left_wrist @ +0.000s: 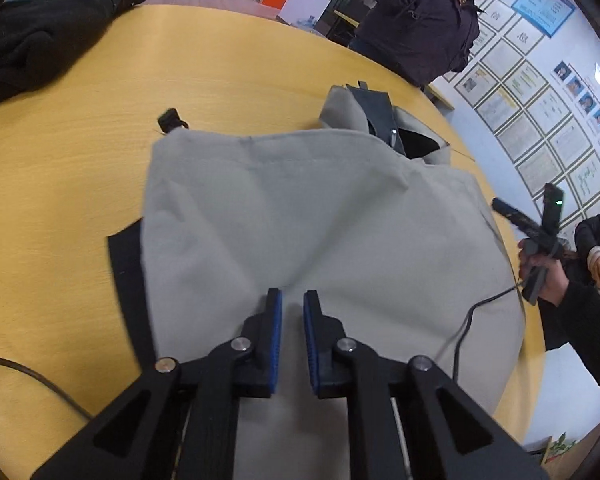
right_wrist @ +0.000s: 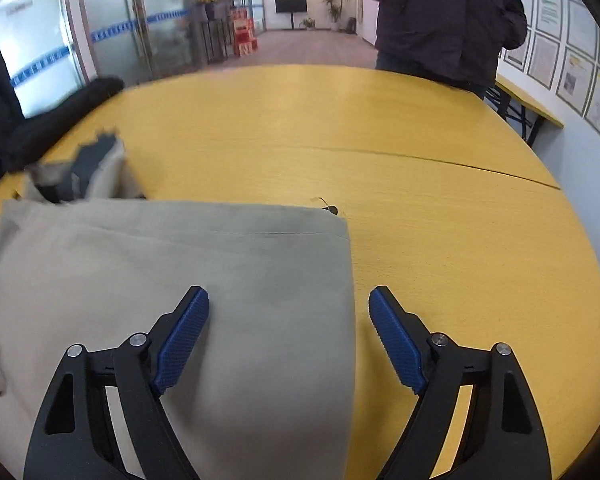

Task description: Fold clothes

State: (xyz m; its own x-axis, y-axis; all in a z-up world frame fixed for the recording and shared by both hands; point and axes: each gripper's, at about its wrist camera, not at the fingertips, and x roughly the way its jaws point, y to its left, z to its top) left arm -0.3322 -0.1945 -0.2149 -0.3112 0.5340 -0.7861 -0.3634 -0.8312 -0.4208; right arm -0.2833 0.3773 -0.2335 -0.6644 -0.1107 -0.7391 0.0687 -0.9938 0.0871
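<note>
A grey-beige garment (left_wrist: 300, 208) lies folded flat on the yellow table (left_wrist: 80, 168), with a dark lining and collar part (left_wrist: 380, 120) at its far end. My left gripper (left_wrist: 293, 300) hovers over the garment's near part, jaws a narrow gap apart, nothing visibly between them. In the right wrist view the same garment (right_wrist: 180, 272) fills the lower left, its right edge running down the middle. My right gripper (right_wrist: 289, 300) is wide open, straddling that edge, left finger over cloth, right finger over the bare table (right_wrist: 440, 220).
A black garment (left_wrist: 48, 32) lies at the table's far left corner, also in the right wrist view (right_wrist: 40, 128). A person in a dark jacket (left_wrist: 424, 20) stands behind the table. Cables (left_wrist: 468, 320) trail across the cloth. The other handheld gripper (left_wrist: 540, 240) shows at right.
</note>
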